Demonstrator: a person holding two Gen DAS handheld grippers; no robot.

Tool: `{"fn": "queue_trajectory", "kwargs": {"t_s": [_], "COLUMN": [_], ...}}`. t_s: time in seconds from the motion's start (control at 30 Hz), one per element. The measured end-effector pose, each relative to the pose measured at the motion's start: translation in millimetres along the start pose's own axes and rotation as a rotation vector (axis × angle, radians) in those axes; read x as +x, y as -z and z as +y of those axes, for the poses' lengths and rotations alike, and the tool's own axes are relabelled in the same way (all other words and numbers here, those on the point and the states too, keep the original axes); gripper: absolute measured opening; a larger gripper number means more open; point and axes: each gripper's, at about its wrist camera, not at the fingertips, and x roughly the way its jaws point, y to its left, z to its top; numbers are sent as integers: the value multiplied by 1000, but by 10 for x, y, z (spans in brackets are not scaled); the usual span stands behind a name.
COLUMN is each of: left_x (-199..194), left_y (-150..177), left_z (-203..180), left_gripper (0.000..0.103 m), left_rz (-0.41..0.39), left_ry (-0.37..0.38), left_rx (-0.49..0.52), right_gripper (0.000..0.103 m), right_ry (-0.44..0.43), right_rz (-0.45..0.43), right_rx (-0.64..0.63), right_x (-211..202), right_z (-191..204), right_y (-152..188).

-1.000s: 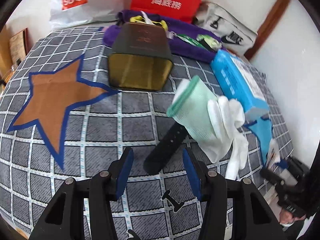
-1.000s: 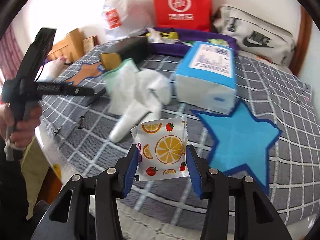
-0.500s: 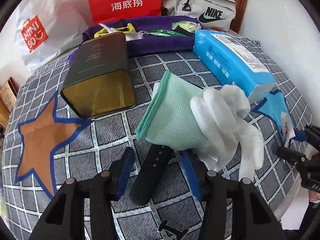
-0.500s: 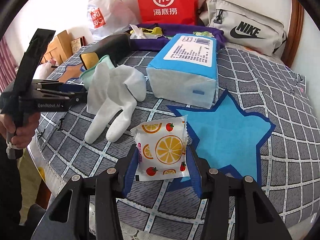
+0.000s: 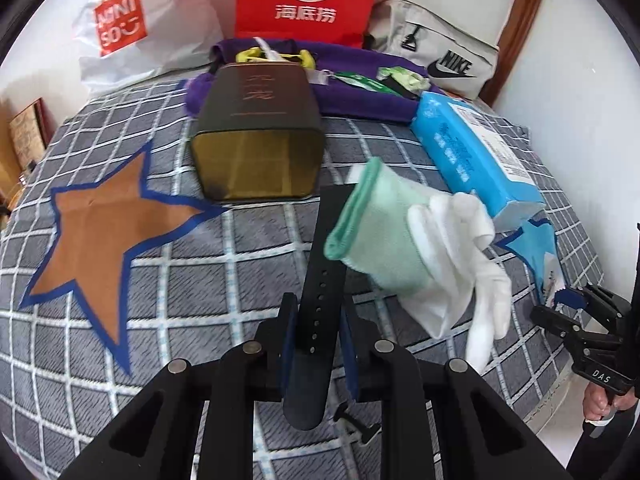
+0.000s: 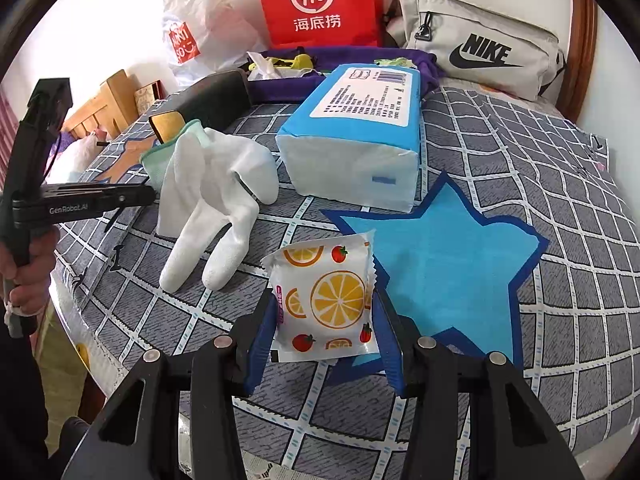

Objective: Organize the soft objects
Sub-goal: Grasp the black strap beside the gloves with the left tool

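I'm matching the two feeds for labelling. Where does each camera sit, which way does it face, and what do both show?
Left wrist: on the left gripper, angled down at the bed; its fingers are closing around a black strap; no hand.
Right wrist: on the right gripper, angled down; fingers grip an orange-print packet; the left-gripper hand shows.
Shared: white glove, blue tissue pack, red bag.

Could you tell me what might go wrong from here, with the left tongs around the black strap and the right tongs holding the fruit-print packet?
1. The left tongs are closing on the black strap, whose far end runs under the glove; lifting may drag the glove along.
2. The glove's fingers reach toward the bed's edge, so a tug might drop it.
3. The fruit-print packet in the right tongs is soft; squeezing harder may crush it.
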Motion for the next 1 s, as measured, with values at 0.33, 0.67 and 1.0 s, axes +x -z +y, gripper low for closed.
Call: {"fn": "queue_trajectory", "kwargs": {"t_s": [0.33, 0.67, 1.0], "left_x": [-98, 104, -159], "left_y": [151, -24, 41], "left_z": [229, 96, 212], "left_gripper": [8, 8, 4], "left_rz": [7, 0, -32], "left_ry": [-1, -33, -18], "left_rx": [-85, -57, -116], "right_gripper": [47, 47, 41], "right_ry": [0, 5, 8], "right_rz": [0, 5, -3], "right_rx": [8, 3, 14], "right_x": [-24, -59, -198], "right_z": [60, 95, 73], "right_y": [9, 28, -24]}}
